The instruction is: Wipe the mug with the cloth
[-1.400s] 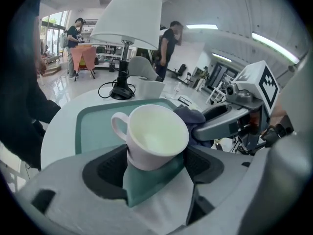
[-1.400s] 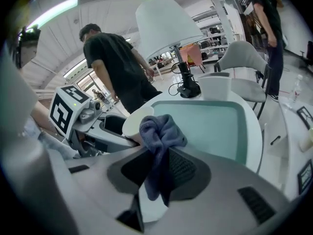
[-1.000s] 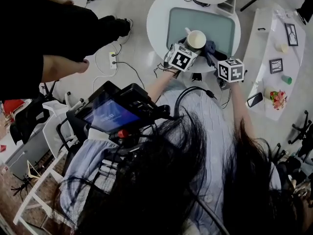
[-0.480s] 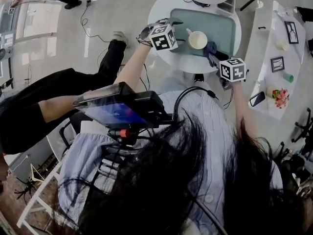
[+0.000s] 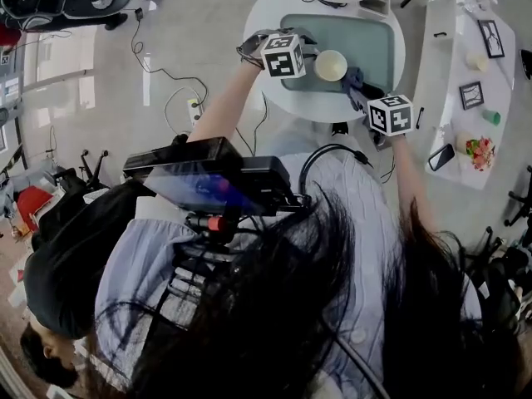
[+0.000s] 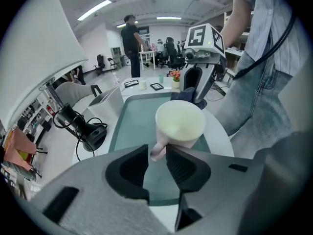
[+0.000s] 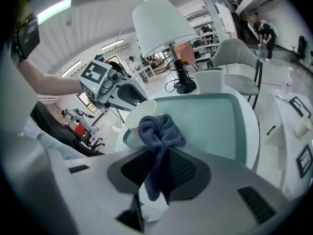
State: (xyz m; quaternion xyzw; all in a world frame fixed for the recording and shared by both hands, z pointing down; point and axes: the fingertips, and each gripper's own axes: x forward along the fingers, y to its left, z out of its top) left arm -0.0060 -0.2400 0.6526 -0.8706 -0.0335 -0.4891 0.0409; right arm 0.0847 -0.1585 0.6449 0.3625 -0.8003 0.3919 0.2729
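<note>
One cream mug, its pink handle just pinched by the closing left tongs. Right tongs clamp one blue cloth.

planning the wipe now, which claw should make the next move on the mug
Right. The right claw grips the cloth beside the mug; the left claw has just been closing on the mug's handle, so it likely only steadies.
</note>
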